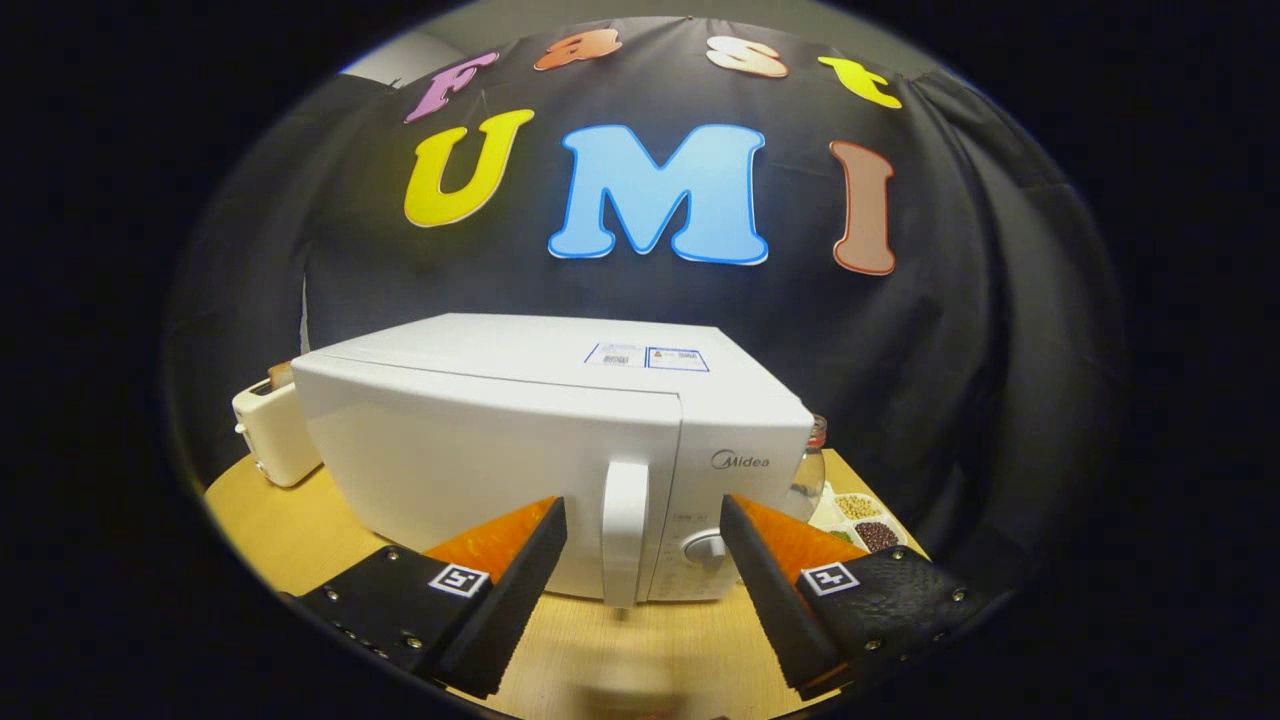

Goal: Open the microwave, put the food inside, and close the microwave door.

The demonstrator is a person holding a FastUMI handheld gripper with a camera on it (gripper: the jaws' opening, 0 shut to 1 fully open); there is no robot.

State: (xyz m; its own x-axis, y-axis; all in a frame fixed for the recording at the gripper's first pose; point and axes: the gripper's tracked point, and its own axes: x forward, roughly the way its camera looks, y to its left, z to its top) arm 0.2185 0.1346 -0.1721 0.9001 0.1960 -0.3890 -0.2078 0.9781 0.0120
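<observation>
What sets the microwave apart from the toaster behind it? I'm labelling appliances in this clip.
The microwave is far bigger and sits just ahead of the open gripper, whose fingers flank its door handle without touching; the toaster sits beyond it, partly hidden. The microwave's door is shut; the toaster holds something brown in its slot. Both are white, on the wooden table.

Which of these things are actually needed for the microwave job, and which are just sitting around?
Part of the job:
microwave, door shut
its door handle, just ahead of the open gripper

Just lying about:
toaster behind the microwave
glass jar
tray of beans
</observation>
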